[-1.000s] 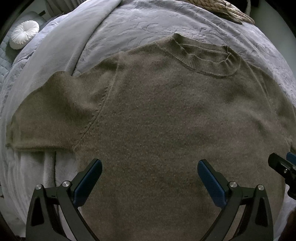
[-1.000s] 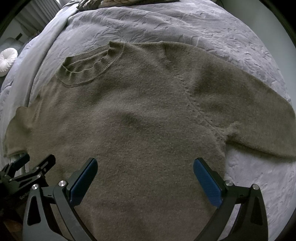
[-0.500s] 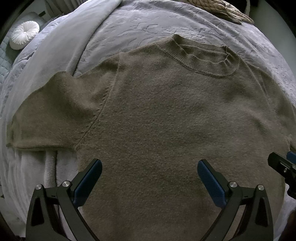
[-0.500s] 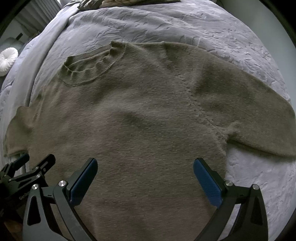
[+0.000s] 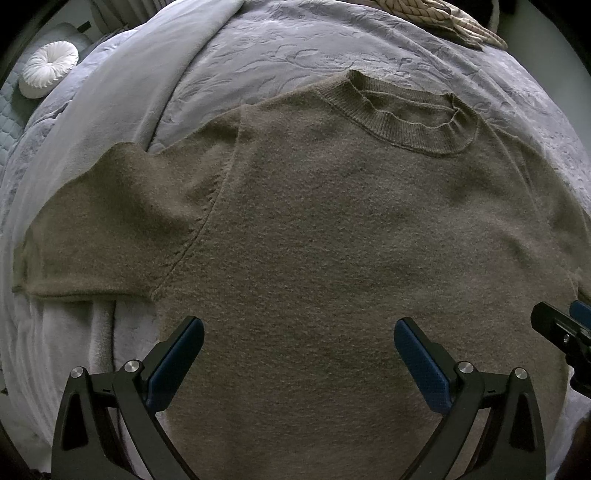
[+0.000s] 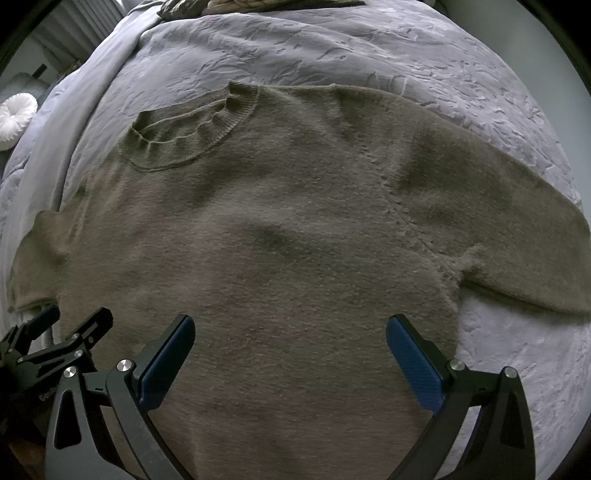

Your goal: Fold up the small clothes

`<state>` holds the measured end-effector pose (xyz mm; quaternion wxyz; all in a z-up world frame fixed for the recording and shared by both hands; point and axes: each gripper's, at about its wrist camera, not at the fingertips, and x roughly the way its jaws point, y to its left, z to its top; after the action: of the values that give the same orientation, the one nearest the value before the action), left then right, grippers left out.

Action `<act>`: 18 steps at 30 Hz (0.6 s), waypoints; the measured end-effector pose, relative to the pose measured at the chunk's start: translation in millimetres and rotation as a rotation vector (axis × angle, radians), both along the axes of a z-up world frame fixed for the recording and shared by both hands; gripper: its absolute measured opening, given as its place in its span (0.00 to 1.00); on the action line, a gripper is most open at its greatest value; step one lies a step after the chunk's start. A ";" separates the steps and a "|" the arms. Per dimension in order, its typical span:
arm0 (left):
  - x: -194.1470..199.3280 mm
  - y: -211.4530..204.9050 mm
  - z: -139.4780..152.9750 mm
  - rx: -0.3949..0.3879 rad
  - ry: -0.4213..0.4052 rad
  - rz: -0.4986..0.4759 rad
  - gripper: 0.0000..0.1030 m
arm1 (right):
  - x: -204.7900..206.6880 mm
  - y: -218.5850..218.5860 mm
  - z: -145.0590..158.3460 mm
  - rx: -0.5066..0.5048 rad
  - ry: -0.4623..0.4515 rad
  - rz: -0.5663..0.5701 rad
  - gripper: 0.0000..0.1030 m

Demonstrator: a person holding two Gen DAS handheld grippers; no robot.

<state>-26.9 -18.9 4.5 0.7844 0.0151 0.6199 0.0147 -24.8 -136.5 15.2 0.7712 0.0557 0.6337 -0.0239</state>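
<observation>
Brown knit sweater (image 5: 332,240) lies flat, front up, on the bed's grey-lilac bedspread (image 5: 295,55) — collar (image 5: 406,122) at the far end, short sleeves out to both sides. Left gripper (image 5: 299,354) hangs over the lower body of the sweater, jaws spread wide, nothing btwn them. Right gripper (image 6: 290,350) likewise over the hem area near the right sleeve (image 6: 517,240) — jaws wide apart, empty. Round white cushion (image 5: 48,68) sits off to the far left, w/ a woven throw (image 5: 436,14) at the far edge.
</observation>
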 end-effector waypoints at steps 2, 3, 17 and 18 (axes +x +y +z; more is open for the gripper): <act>0.2 -0.4 0.0 0.000 0.000 0.001 1.00 | 0.9 0.0 0.1 0.000 0.000 0.000 1.00; 0.2 -0.4 0.0 0.000 0.000 0.001 1.00 | 1.1 0.1 0.0 0.000 0.000 0.000 1.00; 4.1 5.2 1.7 -0.014 0.003 0.003 1.00 | 2.2 3.8 -0.4 -0.006 0.005 0.003 1.00; 4.2 5.8 1.3 -0.015 0.004 0.003 1.00 | 2.3 3.9 -0.4 -0.006 0.005 0.003 1.00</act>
<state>-22.7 -13.1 5.9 0.7833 0.0082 0.6215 0.0110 -22.6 -132.6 14.8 0.7699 0.0524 0.6355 -0.0248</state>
